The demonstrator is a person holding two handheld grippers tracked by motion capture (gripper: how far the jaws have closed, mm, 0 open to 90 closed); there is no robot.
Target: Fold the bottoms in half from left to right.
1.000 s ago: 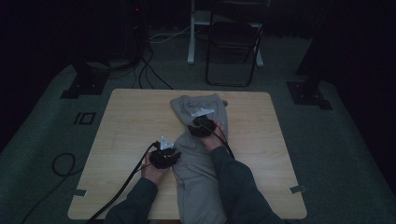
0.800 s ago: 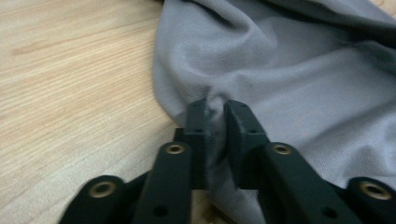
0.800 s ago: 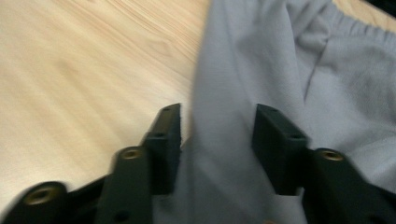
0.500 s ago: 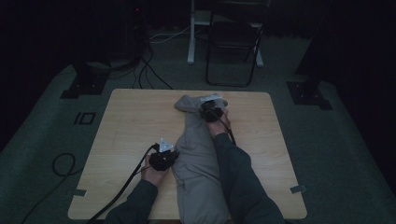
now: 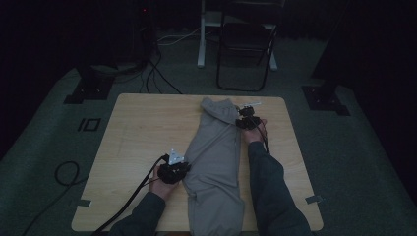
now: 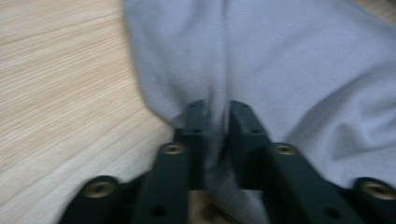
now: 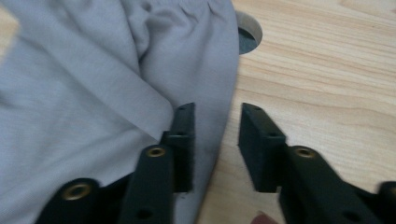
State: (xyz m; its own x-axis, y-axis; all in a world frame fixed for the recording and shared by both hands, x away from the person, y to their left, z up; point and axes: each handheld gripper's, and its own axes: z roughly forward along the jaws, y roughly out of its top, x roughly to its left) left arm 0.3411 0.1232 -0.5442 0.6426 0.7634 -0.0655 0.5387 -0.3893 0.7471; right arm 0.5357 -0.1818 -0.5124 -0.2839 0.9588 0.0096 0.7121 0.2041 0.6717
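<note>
Mid-fold on the grey pants [image 5: 216, 162] w/ left tool [image 6: 214, 122] pinching an edge, right tool [image 7: 215, 140] just spread beside the waistband, needs regrip next.

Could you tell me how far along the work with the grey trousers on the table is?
Done: the trousers lie lengthwise on the table, seemingly folded leg on leg. In hand: the left gripper, jaws just reopening, has a fold of cloth between them; the right gripper, also reopening, straddles the far edge without clamping. Left: probably folding the length over.
</note>
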